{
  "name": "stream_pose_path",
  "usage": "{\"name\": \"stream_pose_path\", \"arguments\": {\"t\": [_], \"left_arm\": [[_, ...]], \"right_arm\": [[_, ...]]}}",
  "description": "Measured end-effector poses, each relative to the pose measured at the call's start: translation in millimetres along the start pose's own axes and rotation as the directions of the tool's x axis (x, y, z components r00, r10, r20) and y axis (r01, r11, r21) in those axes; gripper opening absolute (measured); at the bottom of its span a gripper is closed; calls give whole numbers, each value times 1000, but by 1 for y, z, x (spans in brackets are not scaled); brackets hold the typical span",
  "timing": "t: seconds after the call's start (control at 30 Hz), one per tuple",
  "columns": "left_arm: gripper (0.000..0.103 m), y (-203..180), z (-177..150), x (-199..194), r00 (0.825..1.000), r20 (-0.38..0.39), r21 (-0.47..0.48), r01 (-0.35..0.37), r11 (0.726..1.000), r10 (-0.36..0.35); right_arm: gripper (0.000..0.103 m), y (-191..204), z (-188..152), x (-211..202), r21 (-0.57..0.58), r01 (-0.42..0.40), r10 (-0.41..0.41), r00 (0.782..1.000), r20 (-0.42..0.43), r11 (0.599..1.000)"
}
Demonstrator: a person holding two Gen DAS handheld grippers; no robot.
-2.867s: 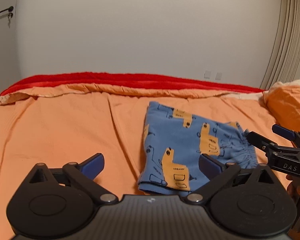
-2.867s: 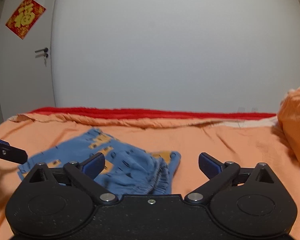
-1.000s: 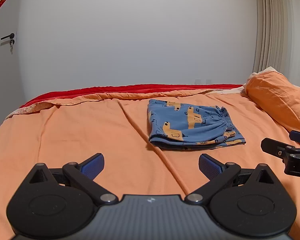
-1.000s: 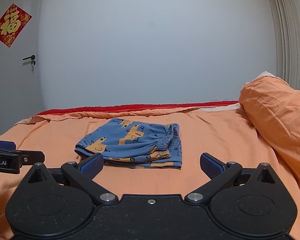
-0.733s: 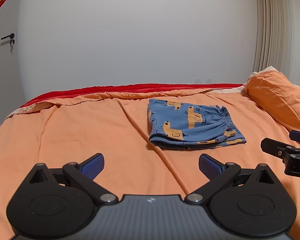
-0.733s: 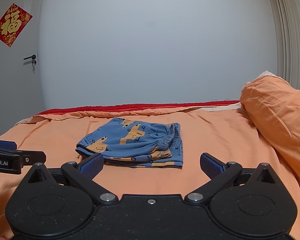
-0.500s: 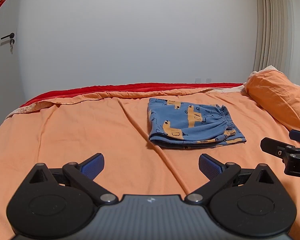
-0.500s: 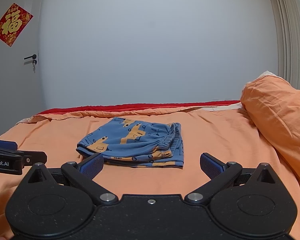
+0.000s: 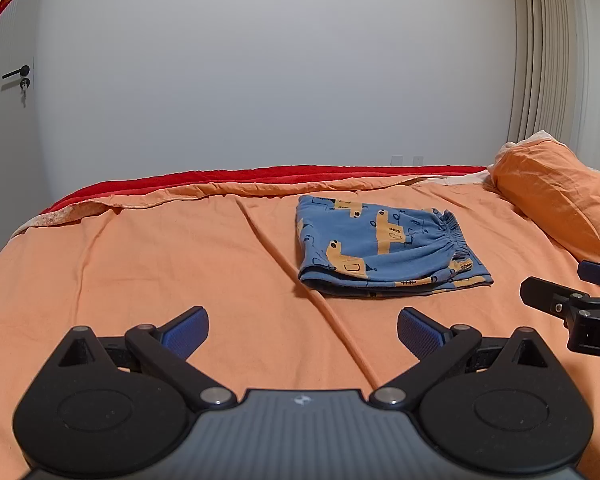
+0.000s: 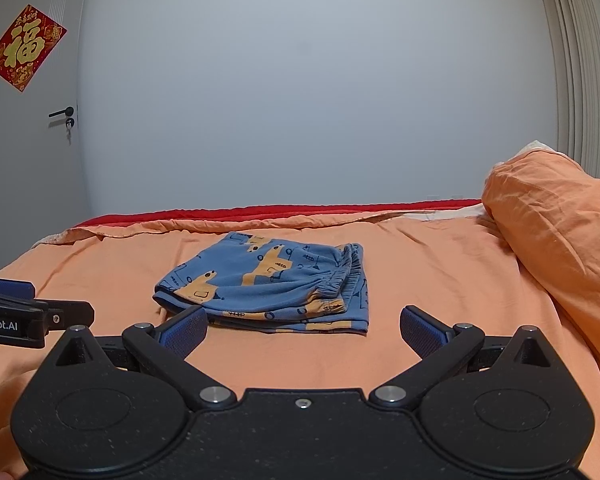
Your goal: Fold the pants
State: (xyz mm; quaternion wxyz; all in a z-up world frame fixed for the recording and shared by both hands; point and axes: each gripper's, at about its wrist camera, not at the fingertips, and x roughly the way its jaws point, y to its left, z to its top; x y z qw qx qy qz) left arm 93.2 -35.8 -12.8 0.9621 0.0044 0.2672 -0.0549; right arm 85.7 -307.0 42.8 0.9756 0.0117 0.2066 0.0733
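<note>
This is a bedroom in a home: a bed (image 10: 420, 280) covered with an orange sheet fills the lower part of both views, with a red blanket (image 9: 260, 178) along its far edge and an orange pillow (image 10: 560, 232) at its right side. Behind the bed rises a plain pale wall (image 10: 300, 100). To the left of the bed stands a grey door (image 10: 32, 140) with a black lever handle and a red paper decoration (image 10: 24, 48) with a gold character; to the right hang pale pleated curtains (image 9: 556, 60).
</note>
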Motion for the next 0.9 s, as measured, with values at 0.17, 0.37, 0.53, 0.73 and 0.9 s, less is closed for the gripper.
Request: {"name": "stream_pose_path", "arguments": {"t": [0.17, 0.37, 0.53, 0.73, 0.9], "left_arm": [[103, 1, 0, 0, 1000, -1, 1, 1, 1000, -1], [103, 0, 0, 1, 1000, -4, 3, -28, 1000, 28], [103, 1, -1, 0, 999, -16, 7, -48, 999, 48], [103, 1, -3, 3, 999, -40, -4, -31, 1000, 31], [103, 1, -3, 3, 998, -44, -9, -38, 999, 38]], "right_arm": [[102, 1, 0, 0, 0, -1, 1, 1000, -1, 1000], [102, 1, 0, 0, -1, -1, 1, 1000, -2, 1000], [102, 2, -2, 0, -3, -4, 4, 1000, -5, 1000], [102, 4, -3, 0, -8, -8, 8, 1000, -12, 1000], [102, 3, -2, 1, -8, -10, 10, 1000, -18, 1000]]}}
